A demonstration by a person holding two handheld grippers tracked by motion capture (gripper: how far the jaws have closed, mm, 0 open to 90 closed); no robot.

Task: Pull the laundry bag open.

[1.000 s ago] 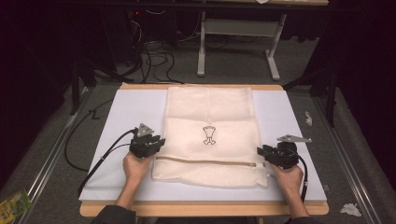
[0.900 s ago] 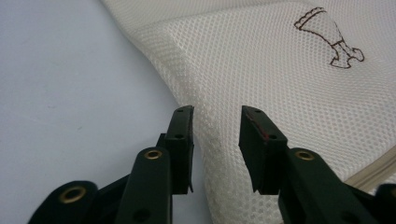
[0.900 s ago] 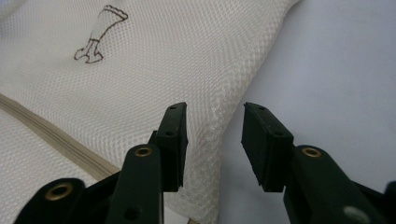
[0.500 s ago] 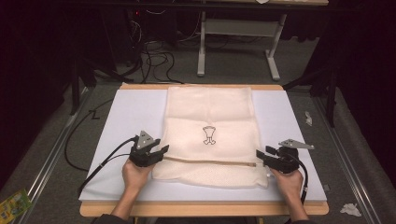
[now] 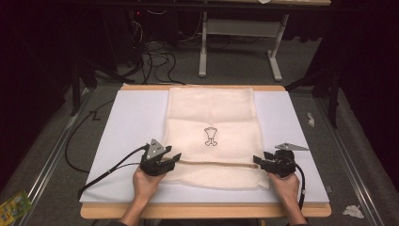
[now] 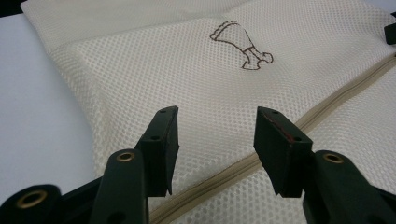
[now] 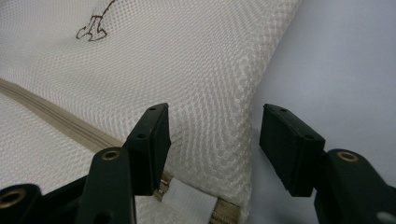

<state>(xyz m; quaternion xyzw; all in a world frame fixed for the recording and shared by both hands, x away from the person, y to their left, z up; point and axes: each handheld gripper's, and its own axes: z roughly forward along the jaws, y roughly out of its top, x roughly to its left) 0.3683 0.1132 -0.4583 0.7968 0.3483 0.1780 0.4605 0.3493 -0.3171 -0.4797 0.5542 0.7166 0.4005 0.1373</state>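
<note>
A cream mesh bag (image 5: pixel 211 120) with a small brown emblem (image 5: pixel 210 136) lies flat on the white board (image 5: pixel 127 127). A tan zipper (image 5: pixel 216 164) crosses it near the front. My left gripper (image 5: pixel 176 158) is at the bag's left edge by the zipper. Its jaws have just been opening and stand apart over the mesh (image 6: pixel 196 70), gripping nothing. My right gripper (image 5: pixel 257 161) is at the zipper's right end. Its jaws have also just been opening, and the bag's right edge (image 7: pixel 243 116) lies loose below the gap. A white tag (image 7: pixel 189 198) sits by the zipper (image 7: pixel 51 116).
The board rests on a wooden table (image 5: pixel 202 211). Black cables (image 5: pixel 103 167) trail off to the left. A metal table frame (image 5: pixel 240 42) and more cables stand behind. Paper scraps (image 5: pixel 353 211) lie at the right and a green packet (image 5: pixel 11 207) at the lower left.
Both grippers' jaws have opened wider. The left gripper has slid toward the near edge and slightly right along the bag's left side. The right gripper has stayed where it was.
</note>
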